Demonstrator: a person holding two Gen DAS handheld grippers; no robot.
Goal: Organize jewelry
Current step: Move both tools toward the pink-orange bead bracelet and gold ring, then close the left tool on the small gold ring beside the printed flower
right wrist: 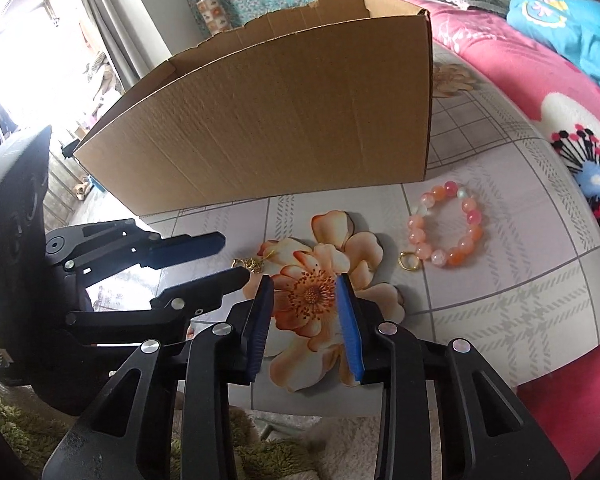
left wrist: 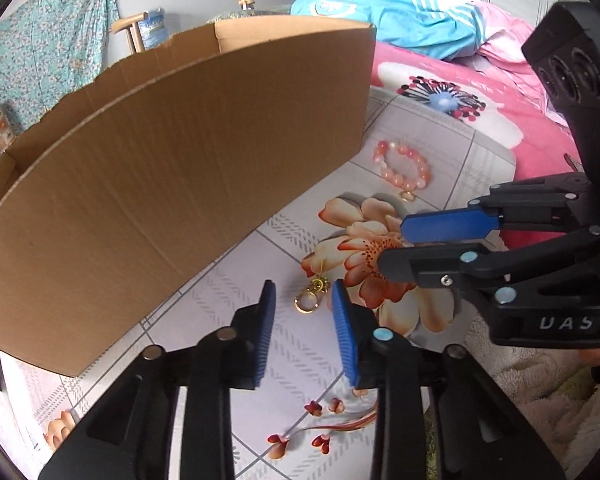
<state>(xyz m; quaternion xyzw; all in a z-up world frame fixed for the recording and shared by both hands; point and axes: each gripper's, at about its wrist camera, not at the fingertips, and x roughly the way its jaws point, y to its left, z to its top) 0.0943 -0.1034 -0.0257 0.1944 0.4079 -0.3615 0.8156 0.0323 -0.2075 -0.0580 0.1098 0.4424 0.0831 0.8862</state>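
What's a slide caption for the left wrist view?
Left tongs open over gold pendant beside cardboard box; nothing gripped.

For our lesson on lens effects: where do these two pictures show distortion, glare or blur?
Left wrist view: the cardboard box has straight edges that bow into curves, dark vignette fills the corners, and the bead bracelet is fairly sharp. Right wrist view: the window at upper left is blown out to white, the box bulges likewise, and the left gripper is dim and slightly soft.

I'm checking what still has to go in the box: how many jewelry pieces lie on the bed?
3: a gold pendant just ahead of the left gripper, a bead bracelet right of the box, and a gold ring beside it. The box may hide more.
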